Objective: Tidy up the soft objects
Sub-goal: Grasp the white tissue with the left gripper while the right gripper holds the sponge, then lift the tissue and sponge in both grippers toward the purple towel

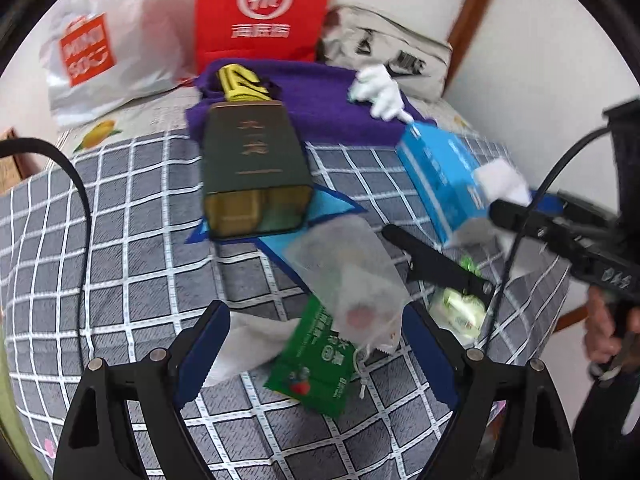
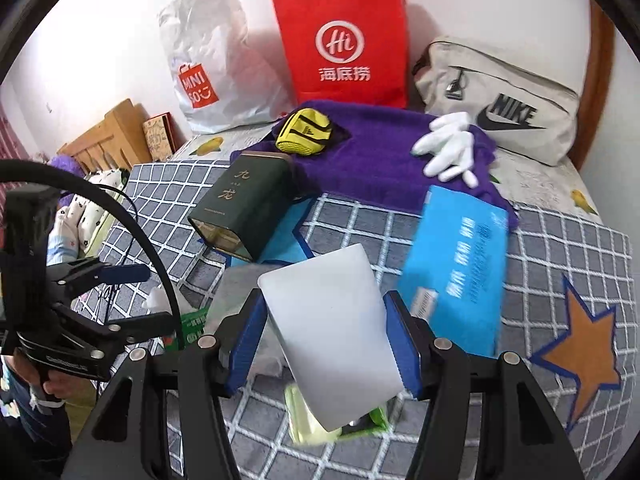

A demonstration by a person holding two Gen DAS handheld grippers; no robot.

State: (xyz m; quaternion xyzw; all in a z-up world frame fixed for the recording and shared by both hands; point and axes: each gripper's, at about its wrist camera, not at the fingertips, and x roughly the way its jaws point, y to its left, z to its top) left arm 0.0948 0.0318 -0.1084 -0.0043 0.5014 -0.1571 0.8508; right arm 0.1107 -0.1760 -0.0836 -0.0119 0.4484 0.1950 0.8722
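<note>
My right gripper (image 2: 326,344) is shut on a white rectangular sponge pad (image 2: 332,328), held above the checked bedspread (image 2: 540,248); it also shows in the left wrist view (image 1: 500,184). My left gripper (image 1: 316,352) is open over a green snack packet (image 1: 316,364) and a translucent mesh pouch (image 1: 348,280), gripping neither. A blue tissue box (image 2: 460,276) lies to the right. A dark green tin (image 2: 244,204) lies on its side. A purple towel (image 2: 380,160) carries a yellow pouch (image 2: 304,132) and a white glove (image 2: 448,148).
A red paper bag (image 2: 344,44), a silver Miniso bag (image 2: 216,64) and a grey Nike bag (image 2: 500,104) stand along the wall. A green wipes pack (image 2: 340,424) lies under the right gripper. A wooden headboard (image 2: 108,136) is at the left.
</note>
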